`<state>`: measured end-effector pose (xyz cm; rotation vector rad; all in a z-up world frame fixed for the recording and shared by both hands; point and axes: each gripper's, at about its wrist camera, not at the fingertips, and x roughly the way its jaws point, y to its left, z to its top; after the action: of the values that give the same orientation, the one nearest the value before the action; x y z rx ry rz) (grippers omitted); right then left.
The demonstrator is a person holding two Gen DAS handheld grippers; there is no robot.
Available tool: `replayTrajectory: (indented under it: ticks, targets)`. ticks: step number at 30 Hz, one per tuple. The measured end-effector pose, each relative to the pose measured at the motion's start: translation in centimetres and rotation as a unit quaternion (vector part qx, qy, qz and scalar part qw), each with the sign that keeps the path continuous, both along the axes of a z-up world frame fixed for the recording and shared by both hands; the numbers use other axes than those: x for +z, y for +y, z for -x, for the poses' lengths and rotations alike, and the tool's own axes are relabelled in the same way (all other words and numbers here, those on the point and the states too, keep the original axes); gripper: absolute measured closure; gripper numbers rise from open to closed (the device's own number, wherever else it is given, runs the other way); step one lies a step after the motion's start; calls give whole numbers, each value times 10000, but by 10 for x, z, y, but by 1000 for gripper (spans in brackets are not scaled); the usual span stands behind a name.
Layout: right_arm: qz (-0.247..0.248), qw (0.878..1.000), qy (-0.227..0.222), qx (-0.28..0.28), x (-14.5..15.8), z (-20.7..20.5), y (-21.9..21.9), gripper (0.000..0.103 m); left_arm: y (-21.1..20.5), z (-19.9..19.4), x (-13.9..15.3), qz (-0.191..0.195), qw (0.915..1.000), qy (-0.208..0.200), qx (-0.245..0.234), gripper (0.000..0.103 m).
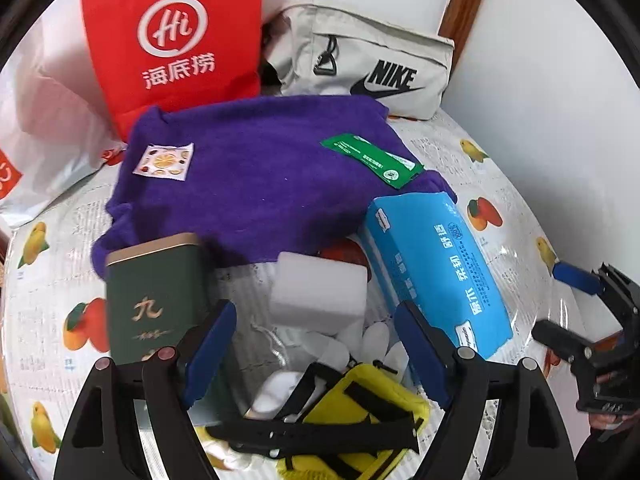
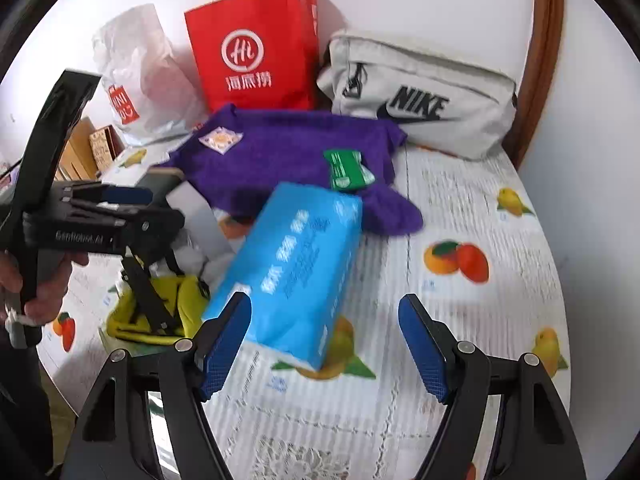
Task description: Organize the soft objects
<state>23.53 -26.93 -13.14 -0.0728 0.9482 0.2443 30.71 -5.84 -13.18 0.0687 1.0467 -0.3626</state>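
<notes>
Red paper bag (image 2: pixel 252 52) upright at back wall, white plastic bag (image 2: pixel 140 76) left of it. Green tin (image 1: pixel 158 300) standing at purple cloth's near-left edge. Green packet (image 1: pixel 374 160) and fruit-print sachet (image 1: pixel 164 161) lying on cloth. Black watch strap (image 1: pixel 320 436) across yellow item. Fruit-print cover on table (image 2: pixel 460 320).

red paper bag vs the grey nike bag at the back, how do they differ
The red paper bag stands upright; the grey Nike bag lies long and low on its side. The red one is stiff paper with white twisted handles and a white circular logo; the grey one is soft fabric with a black logo and a black clip. Both sit at the back of the table against the wall, just behind the purple cloth.
</notes>
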Motion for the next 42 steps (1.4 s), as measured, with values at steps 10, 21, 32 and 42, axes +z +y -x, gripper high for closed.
replayTrajectory:
  ticks: [10, 21, 32, 42]
  targets:
    - [-47, 9998, 188, -108, -21, -3, -12, 27, -17, -25, -32, -385, 9991, 172, -26, 23]
    - [-341, 9992, 149, -130, -17, 12, -8, 27, 4, -2, 9, 158, 9991, -354, 191, 55]
    - [-487, 9974, 41, 538, -15, 44, 49, 27, 63, 77, 48, 143, 9948, -628, 783, 54]
    - [-220, 9906, -242, 1327, -18, 42, 110, 27, 130, 141, 2, 261, 9881, -235, 1499, 54]
